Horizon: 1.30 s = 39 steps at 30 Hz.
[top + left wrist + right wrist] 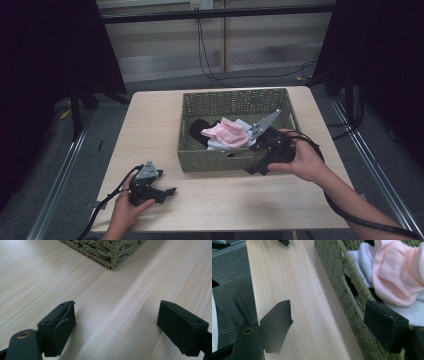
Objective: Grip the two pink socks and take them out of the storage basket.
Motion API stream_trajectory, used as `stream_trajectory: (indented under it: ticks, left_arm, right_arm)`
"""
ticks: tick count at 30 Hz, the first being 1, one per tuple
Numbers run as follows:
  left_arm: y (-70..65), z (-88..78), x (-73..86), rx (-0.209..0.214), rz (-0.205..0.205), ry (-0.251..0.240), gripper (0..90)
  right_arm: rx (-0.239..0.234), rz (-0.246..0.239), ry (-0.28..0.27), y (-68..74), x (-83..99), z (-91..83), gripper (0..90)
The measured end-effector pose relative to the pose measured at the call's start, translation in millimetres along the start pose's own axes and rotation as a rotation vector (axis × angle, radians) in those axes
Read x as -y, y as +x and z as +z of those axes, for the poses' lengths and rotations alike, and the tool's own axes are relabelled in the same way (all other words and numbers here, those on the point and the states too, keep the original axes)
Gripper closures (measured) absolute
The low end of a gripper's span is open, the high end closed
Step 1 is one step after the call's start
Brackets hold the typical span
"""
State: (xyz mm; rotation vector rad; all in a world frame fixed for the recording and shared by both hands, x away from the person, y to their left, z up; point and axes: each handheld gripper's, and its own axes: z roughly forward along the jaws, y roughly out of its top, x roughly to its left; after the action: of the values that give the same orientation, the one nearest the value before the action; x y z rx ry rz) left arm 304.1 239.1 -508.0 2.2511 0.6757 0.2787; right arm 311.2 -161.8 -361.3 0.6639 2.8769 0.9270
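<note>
High view, table: I see the pale wooden table [150,125] bare apart from the basket and my two grippers.
Basket: the olive-green woven rectangular basket [227,160] sits near the table's middle, holding the clothes.
Clothes: a pink soft garment [227,134] lies on top of a white cloth [220,146] and a black cloth [199,129], all inside the basket.
Progress: I judge the clothes are gathered in; nothing lies loose on the table, so little seems left beyond pulling clear.
Right gripper [257,170]: at the basket's near right corner, jaws wide open, gripping nothing; in the right gripper view they straddle the basket wall.
Left gripper [167,192]: resting at the table's near left, jaws wide open over bare wood, empty.
</note>
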Motion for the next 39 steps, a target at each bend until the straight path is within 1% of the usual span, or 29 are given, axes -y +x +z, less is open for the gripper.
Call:
stream_trajectory:
  ticks: [1, 4, 8, 9, 10, 13, 15, 16, 18, 19, 20, 21, 22, 23, 24, 26, 32, 33, 34, 35, 39]
  left_arm:
    - [0.1, -0.1, -0.1, 0.0, 0.003, 0.002, 14.6]
    - [0.1, -0.1, 0.0, 0.0, 0.001, 0.001, 14.6]
    - [0.0, 0.0, 0.0, 0.0, 0.0, 0.0, 14.5]
    - [0.0, 0.0, 0.0, 0.0, 0.0, 0.0, 14.5]
    - [0.0, 0.0, 0.0, 0.0, 0.002, 0.002, 14.6]
    - [0.0, 0.0, 0.0, 0.0, 0.0, 0.0, 14.5]
    - [0.1, 0.0, 0.0, 0.001, 0.002, 0.002, 14.5]
    - [0.0, 0.0, 0.0, 0.0, 0.0, 0.0, 14.5]
    - [0.1, 0.0, 0.0, 0.001, 0.002, 0.002, 14.5]
    - [0.1, 0.0, 0.0, 0.001, 0.002, 0.002, 14.5]
    - [0.0, 0.0, 0.0, 0.001, 0.002, 0.002, 14.5]
    - [0.0, 0.0, 0.0, 0.001, 0.002, 0.002, 14.5]
    - [0.0, 0.0, 0.0, 0.001, 0.002, 0.001, 14.6]
    - [0.0, 0.0, 0.0, 0.0, 0.0, 0.0, 14.6]
    - [0.0, 0.0, 0.0, 0.0, 0.001, 0.001, 14.5]
    - [0.0, 0.0, 0.0, 0.001, 0.002, 0.002, 14.5]
    - [0.0, 0.0, 0.0, 0.001, 0.002, 0.002, 14.5]
    - [-0.5, 0.4, 0.1, 0.0, -0.007, -0.005, 14.5]
    - [-0.5, 0.4, 0.1, 0.0, -0.007, -0.005, 14.5]
    - [-0.5, 0.4, 0.1, 0.0, -0.007, -0.005, 14.5]
    - [-0.7, 0.5, 0.1, 0.0, -0.01, -0.007, 14.5]
  right_arm:
    - [0.001, 0.008, 0.003, -2.5, -2.2, -1.9, 22.4]
    - [0.015, 0.01, 0.003, -9.5, -7.2, -6.2, 22.6]
    - [0.025, 0.035, 0.007, -20.0, -13.7, -10.8, 22.6]
    - [0.025, 0.035, 0.007, -20.0, -13.7, -10.8, 22.6]
    - [0.035, 0.04, 0.009, -26.0, -15.9, -12.2, 22.6]
    - [0.031, 0.063, 0.002, -32.2, -17.9, -13.3, 22.6]
    - [0.039, 0.059, 0.005, -34.4, -18.5, -13.2, 22.6]
    - [0.057, 0.058, 0.014, -38.8, -20.3, -12.3, 22.6]
    - [0.061, 0.064, 0.018, -43.3, -21.7, -11.1, 22.6]
    - [0.061, 0.064, 0.018, -43.3, -21.7, -11.1, 22.6]
    - [0.072, 0.067, 0.027, -47.8, -22.6, -10.2, 22.6]
    - [0.072, 0.067, 0.027, -47.8, -22.6, -10.2, 22.6]
    - [0.08, 0.081, 0.035, -54.4, -23.6, -8.8, 22.6]
    - [0.08, 0.081, 0.035, -54.4, -23.6, -8.8, 22.6]
    - [0.092, 0.095, 0.047, -60.2, -24.0, -7.4, 22.6]
    - [0.096, 0.11, 0.046, -65.3, -23.8, -5.6, 22.6]
    - [0.131, 0.138, 0.079, -80.8, -24.7, 3.3, 22.7]
    - [0.138, 0.144, 0.088, -83.1, -25.2, 5.6, 22.8]
    - [0.138, 0.152, 0.092, -85.4, -25.6, 8.3, 23.1]
    - [0.141, 0.15, 0.099, -88.1, -25.9, 10.9, 23.2]
    - [0.14, 0.165, 0.119, -95.5, -28.6, 24.5, 24.4]
